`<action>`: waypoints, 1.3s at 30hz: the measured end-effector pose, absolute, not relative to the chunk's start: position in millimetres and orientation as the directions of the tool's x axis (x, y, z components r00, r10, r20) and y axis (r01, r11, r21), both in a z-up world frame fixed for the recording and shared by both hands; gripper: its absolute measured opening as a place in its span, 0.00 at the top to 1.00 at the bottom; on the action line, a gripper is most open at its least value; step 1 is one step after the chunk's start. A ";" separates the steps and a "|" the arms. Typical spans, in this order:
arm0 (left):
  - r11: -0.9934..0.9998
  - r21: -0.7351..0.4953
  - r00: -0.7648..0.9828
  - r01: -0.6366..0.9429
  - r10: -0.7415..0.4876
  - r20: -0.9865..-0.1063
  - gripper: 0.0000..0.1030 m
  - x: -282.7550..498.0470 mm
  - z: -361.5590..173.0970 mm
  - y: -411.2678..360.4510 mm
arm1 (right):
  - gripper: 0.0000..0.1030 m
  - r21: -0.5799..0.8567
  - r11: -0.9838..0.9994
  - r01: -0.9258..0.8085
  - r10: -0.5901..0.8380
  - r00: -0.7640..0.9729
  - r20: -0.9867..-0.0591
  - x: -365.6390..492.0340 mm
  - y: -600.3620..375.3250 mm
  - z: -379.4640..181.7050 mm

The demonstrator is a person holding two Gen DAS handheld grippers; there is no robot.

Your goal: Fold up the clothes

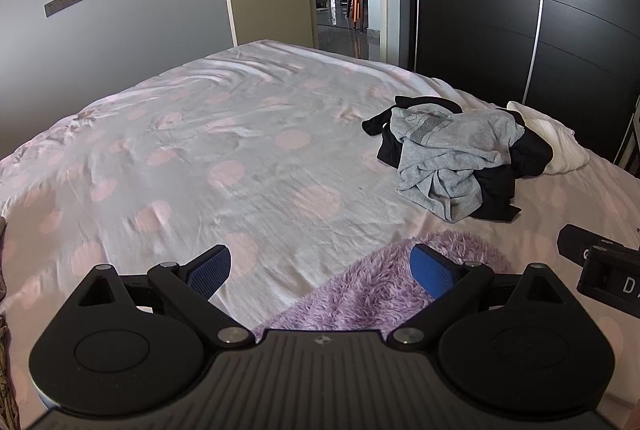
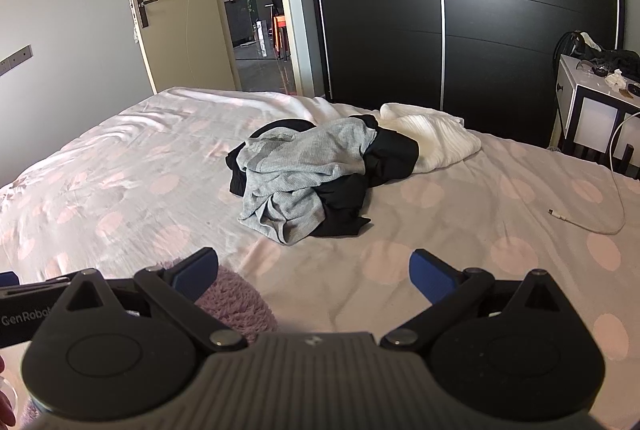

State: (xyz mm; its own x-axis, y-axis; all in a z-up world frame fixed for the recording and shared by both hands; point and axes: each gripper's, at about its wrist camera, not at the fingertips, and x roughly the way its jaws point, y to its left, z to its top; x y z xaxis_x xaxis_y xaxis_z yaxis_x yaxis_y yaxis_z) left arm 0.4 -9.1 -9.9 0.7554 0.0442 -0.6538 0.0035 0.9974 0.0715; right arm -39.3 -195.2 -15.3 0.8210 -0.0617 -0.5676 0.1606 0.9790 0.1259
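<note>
Closest in, a fluffy purple fleece garment lies under the left gripper; right gripper sits beside it, both wide open, empty. Further out on the pink-dotted bedsheet: a crumpled pile, ribbed grey top, black garment, white knit. Looks like nothing's folded yet.

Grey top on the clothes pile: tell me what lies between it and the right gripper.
Nothing visible blocks it. Between the right gripper, open, and the grey top lies only bare dotted bedsheet. The purple fluffy garment sits off beside its left finger, and the white cable lies off to the right.
</note>
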 end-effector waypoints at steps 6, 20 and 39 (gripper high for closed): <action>0.997 0.076 0.752 0.006 0.046 -0.657 0.05 0.7 -10.5 -11.1 | 0.01 0.129 0.979 0.157 -0.057 0.820 -0.570 -39.0 -195.2 -15.7; 0.997 0.080 0.748 0.006 0.048 -0.662 0.05 2.5 -12.3 -11.5 | 0.01 0.172 0.980 0.104 0.010 0.830 -0.557 -39.8 -193.6 -15.0; 0.992 0.126 0.754 0.022 0.066 -0.653 0.05 32.5 -10.2 -1.8 | 0.01 0.152 0.987 0.043 0.050 0.827 -0.559 -3.5 -193.2 -15.9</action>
